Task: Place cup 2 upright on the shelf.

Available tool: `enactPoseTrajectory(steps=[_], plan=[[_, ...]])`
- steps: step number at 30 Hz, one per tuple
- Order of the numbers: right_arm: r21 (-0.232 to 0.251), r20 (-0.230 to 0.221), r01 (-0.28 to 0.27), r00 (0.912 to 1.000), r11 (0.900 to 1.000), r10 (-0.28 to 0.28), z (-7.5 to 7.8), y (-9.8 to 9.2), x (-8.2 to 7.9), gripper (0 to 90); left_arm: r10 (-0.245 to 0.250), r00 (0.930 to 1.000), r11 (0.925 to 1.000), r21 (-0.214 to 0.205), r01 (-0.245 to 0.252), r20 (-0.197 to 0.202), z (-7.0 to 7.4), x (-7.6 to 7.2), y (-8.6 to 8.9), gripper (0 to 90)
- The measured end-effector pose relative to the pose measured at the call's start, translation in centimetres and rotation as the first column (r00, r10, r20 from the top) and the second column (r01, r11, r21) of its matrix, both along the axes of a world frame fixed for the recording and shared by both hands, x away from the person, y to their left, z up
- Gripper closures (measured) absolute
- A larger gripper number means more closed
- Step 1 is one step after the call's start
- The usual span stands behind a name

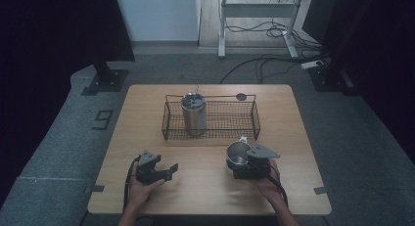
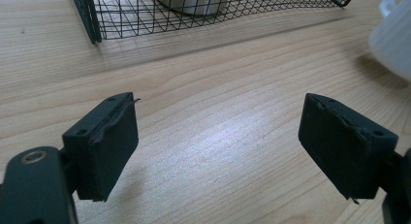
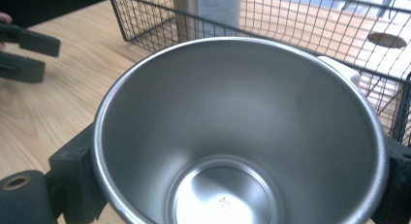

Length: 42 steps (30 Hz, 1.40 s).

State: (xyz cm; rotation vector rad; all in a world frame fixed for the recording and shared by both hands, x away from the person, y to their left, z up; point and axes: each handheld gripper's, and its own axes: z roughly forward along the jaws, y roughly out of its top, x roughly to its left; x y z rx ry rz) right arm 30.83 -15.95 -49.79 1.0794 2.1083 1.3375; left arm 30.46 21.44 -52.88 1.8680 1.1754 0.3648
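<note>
A steel cup [image 1: 238, 155] is pinched by the right gripper [image 1: 241, 163] at the lower right of the high view. In the right gripper view one black finger [image 3: 72, 180] is seen pressed to the cup's left wall and the other to its right wall. The mouth is turned up toward that camera, so the cup's long axis is judged near upright.

The relation that matters is taken to be cup to wire basket [image 1: 166, 123]. The basket lies just above the cup in the high view, toward the far side of the bench [image 1: 205, 192], with its near rim close to the cup but apart from it. A tall metal tumbler [image 1: 194, 113] stands upright in the basket's left part, and the right part is bare mesh.

The left gripper [image 1: 169, 170] is held at the lower left, well apart from the cup. Its fingers [image 2: 104, 146] are spread wide over bare wood with nothing between them. The right hand is clearly the nearer one.

The bench is pale, flat wood. Grey carpet, dark panels at both sides and a desk frame with cables at the top centre are seen around it.
</note>
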Motion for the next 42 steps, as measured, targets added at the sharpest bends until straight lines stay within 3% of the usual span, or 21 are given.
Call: enactPoseTrajectory(steps=[23,42], plan=[[0.024,0.038,-0.013,0.9992,0.9996,0.012,4.6,-0.1,1.7,6.8,-0.012,0.9998,0.9999,-0.005,0.012,-0.017,-0.2,0.1,-0.1,14.5],[0.028,0.044,-0.017,0.9989,0.9995,0.016,6.0,0.0,3.1,6.8,-0.015,0.9996,0.9999,-0.002,0.015,-0.022,-0.3,0.1,-0.1,14.5]])
